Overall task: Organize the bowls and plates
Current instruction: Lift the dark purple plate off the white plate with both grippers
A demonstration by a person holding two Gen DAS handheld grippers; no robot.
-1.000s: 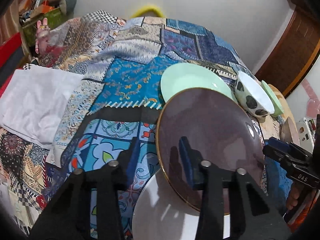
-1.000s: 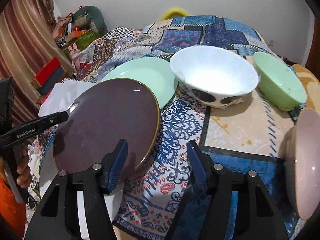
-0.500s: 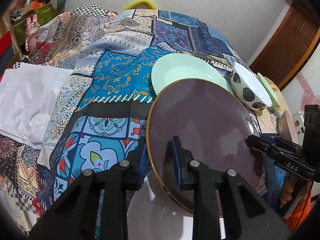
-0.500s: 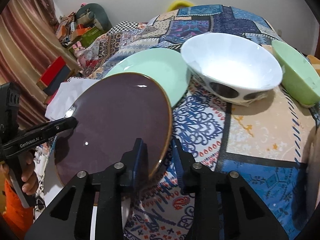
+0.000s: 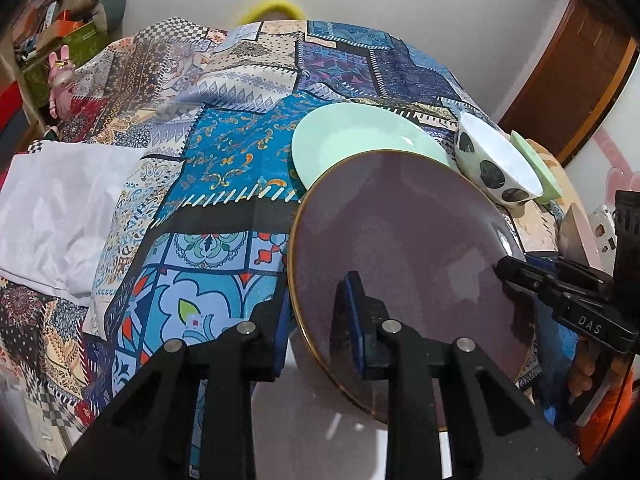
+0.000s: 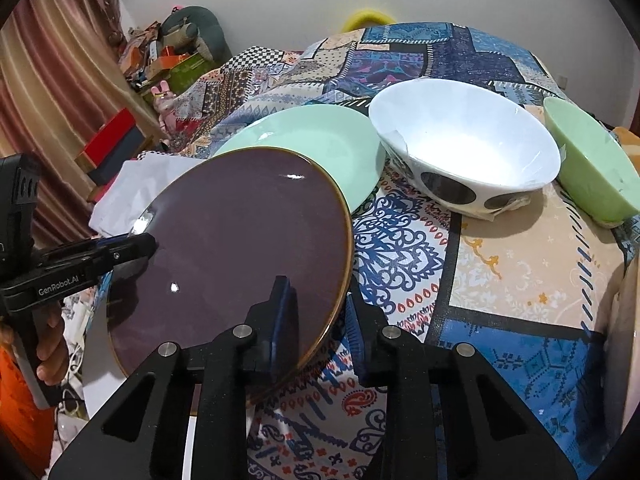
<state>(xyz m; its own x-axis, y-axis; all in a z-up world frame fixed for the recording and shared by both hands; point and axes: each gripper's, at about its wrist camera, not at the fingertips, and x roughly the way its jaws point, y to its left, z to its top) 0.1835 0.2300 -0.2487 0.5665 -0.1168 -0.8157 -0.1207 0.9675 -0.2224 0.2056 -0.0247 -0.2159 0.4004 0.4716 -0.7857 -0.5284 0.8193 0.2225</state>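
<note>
A dark purple plate point(image 5: 404, 248) point(image 6: 248, 240) with a gold rim is held tilted over a white plate point(image 5: 316, 424) at the near edge of the patterned bedspread. My left gripper point(image 5: 318, 294) is shut on its left rim and shows in the right wrist view as well point(image 6: 132, 248). Across from it, my right gripper point(image 6: 318, 298) is shut on the right rim. Behind lie a mint green plate point(image 5: 360, 136) point(image 6: 320, 140), a white bowl with black dots point(image 5: 492, 160) point(image 6: 460, 144) and a green bowl point(image 6: 592, 164).
A pinkish dish point(image 6: 628, 340) stands at the right edge. To the left on the bedspread point(image 5: 224, 160) lies a white cloth point(image 5: 52, 208). Boxes and toys point(image 6: 168, 60) are piled by the curtain at the far left. A wooden door point(image 5: 568, 92) is at the right.
Both grippers went from open astride the purple plate's rim to shut on it. The plate now sits a little higher and closer in both views.
</note>
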